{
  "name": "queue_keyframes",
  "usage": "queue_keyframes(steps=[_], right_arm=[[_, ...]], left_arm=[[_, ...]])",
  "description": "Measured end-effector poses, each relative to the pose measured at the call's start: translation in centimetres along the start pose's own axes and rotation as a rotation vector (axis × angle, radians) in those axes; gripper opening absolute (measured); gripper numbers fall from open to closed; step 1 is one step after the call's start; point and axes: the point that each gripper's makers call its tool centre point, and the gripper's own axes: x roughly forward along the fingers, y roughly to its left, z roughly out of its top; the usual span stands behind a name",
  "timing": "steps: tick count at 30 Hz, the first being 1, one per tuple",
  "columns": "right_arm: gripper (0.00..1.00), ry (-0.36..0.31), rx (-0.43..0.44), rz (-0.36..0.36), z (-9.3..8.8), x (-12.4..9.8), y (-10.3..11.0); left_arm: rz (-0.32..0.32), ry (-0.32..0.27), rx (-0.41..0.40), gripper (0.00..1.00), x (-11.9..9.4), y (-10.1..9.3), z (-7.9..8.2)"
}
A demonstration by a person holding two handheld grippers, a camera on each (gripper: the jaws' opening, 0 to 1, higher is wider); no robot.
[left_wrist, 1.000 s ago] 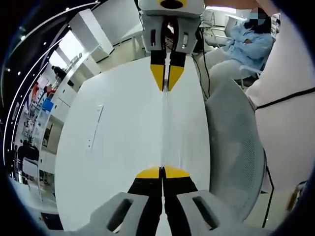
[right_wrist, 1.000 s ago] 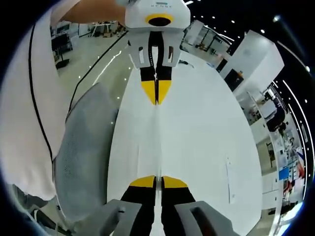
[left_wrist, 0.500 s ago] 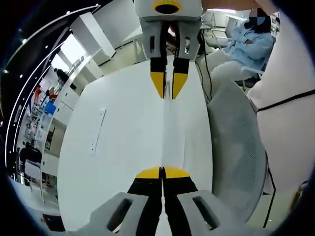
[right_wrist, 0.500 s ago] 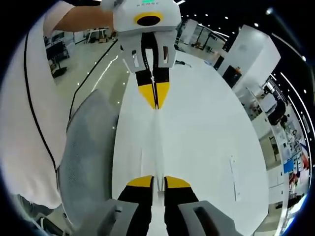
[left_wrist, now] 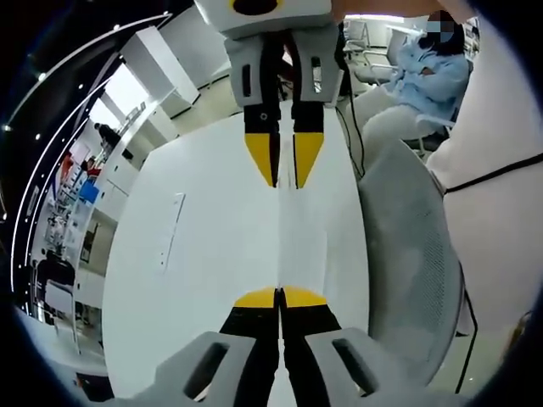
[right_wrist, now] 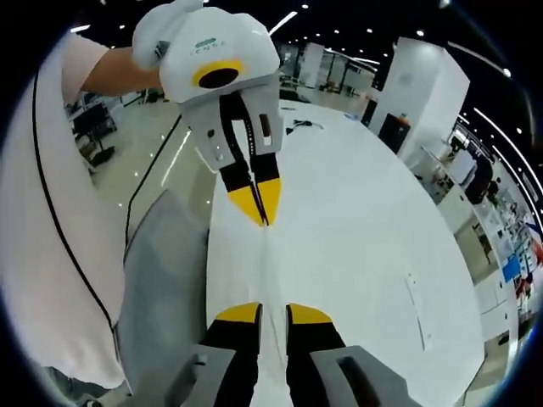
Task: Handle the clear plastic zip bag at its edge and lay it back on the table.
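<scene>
White round table is lying under the clear plastic zip bag; left gripper is pinching its edge taut, right gripper is parted, letting go.

White worktop, long and round-cornered, bare over most of its face.

Smooth, glossy, reflecting ceiling light. A thin, pale, narrow strip set flat in the surface, well off toward one long side; same strip seen in the right gripper view near the opposite edge of that picture. A small dark object lying at the far end, too small to identify. A grey mesh chair drawn up just beside one long edge. Polished floor beyond the far corner.
</scene>
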Motion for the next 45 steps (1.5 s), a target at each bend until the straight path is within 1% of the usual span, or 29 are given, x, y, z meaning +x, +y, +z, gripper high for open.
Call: queue_keyframes(steps=[7, 17, 28, 34, 39, 42, 45], right_arm=[[0.07, -0.024, 0.01, 0.001, 0.9, -0.2, -0.3], [0.06, -0.023, 0.0, -0.006, 1.5, -0.4, -0.8], [0.05, 0.015, -0.022, 0.013, 0.7, 1.0, -0.5], [0.05, 0.019, -0.016, 0.03, 0.6, 1.4, -0.2], [0.05, 0.031, -0.007, 0.049, 0.3, 2.1, 0.2], [0.02, 0.03, 0.0, 0.057, 0.0, 2.4, 0.1], [0.02, 0.031, 0.012, 0.061, -0.3, 2.6, 0.1]], left_arm=[[0.006, 0.003, 0.009, 0.0, -0.1, -0.1, 0.0], [0.01, 0.002, 0.016, 0.0, -0.1, -0.1, 0.1], [0.021, -0.004, 0.028, 0.0, -0.1, 0.0, 0.6], [0.031, -0.004, 0.036, 0.0, -0.1, 0.1, 0.8], [0.043, -0.014, 0.052, 0.0, -0.1, 0.2, 1.3], [0.048, -0.018, 0.056, 0.0, -0.2, 0.1, 1.5], [0.051, -0.022, 0.058, 0.0, -0.2, 0.1, 1.6]])
